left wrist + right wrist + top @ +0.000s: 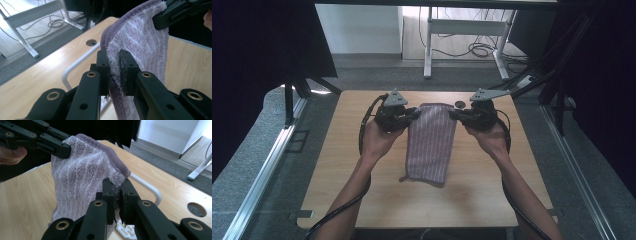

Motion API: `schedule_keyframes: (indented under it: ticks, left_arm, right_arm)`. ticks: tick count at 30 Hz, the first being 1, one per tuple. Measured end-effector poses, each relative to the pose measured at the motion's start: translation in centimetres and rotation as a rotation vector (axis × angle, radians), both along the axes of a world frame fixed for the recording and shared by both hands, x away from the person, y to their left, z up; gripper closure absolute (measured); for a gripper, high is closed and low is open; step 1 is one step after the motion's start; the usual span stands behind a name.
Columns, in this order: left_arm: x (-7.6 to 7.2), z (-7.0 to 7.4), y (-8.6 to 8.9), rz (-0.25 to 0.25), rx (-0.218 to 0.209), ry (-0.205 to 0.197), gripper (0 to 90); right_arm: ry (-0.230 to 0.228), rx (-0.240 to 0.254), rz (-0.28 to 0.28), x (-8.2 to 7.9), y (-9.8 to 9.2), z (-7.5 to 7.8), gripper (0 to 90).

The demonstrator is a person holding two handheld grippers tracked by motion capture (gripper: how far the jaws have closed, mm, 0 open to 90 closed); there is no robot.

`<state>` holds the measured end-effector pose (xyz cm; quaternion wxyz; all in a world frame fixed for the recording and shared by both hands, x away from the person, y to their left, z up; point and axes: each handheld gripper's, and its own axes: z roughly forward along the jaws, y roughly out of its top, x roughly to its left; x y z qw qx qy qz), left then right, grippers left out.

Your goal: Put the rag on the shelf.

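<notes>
A purple and white striped towel (430, 142), folded double, hangs lifted at its far end while its near end rests on the wooden table (362, 185). My left gripper (416, 113) is shut on the towel's far left corner (113, 67). My right gripper (451, 114) is shut on the far right corner (117, 192). In the left gripper view the right gripper (160, 21) pinches the towel's far edge. In the right gripper view the left gripper (66, 150) does the same at upper left.
A round hole (460, 104) lies in the table near its far edge. Under the towel a white wire-like frame (150, 188) rests on the tabletop. Beyond the table stand white desk legs (428, 45) with cables on the floor. Black curtains flank both sides.
</notes>
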<state>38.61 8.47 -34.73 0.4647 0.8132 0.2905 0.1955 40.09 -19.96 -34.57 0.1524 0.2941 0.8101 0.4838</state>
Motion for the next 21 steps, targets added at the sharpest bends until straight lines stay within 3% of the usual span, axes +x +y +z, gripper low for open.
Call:
schedule_keyframes:
  ticks: [14,21]
  left_arm:
    - [1.7,3.0,-0.2,0.047,-0.014,-0.082,78.9]
    - [2.6,4.2,-0.1,0.065,-0.019,-0.094,78.9]
  right_arm:
    - [-0.065,-0.015,-0.035,2.0,0.2,3.7,84.0]
    - [-0.086,-0.008,-0.05,3.0,0.5,5.2,84.0]
